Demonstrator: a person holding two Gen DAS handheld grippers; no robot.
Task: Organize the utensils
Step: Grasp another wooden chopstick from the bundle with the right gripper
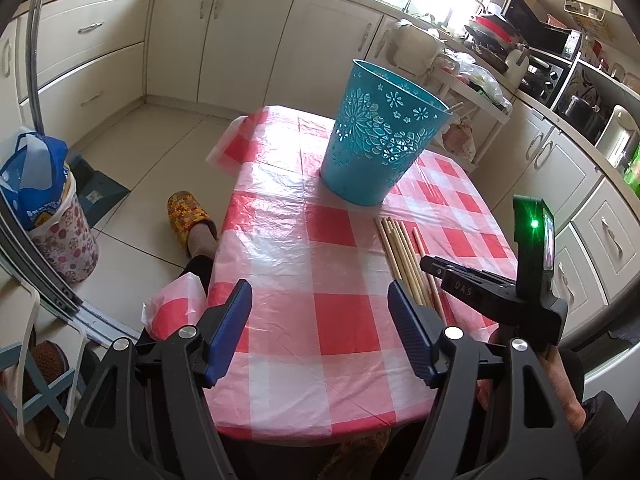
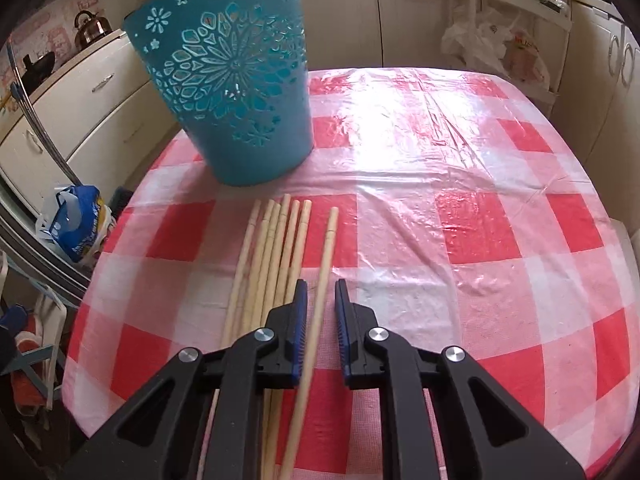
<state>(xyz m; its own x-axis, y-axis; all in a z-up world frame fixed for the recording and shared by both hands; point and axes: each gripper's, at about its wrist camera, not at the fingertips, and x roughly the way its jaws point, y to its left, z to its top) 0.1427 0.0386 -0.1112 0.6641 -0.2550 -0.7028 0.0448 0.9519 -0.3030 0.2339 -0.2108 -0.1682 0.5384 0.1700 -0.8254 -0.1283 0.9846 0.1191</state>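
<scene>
Left hand-held gripper (image 1: 320, 322): jaws spread wide, nothing between blue pads (image 1: 230, 328), angled downward. Right hand-held gripper (image 2: 321, 312): jaws narrowed to a slim gap, pitched steeply downward, fingertips low, pads not visibly pressing.

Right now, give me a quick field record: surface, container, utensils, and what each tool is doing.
surface: table with a red-and-white checked plastic cover
container: blue cut-out bin, upright, beyond the chopsticks
utensils: wooden chopsticks flat on the table, one chopstick lying apart on the right
left tool: open, nothing between its pads
right tool: nearly closed around the separate chopstick, small gap showing on one side
</scene>
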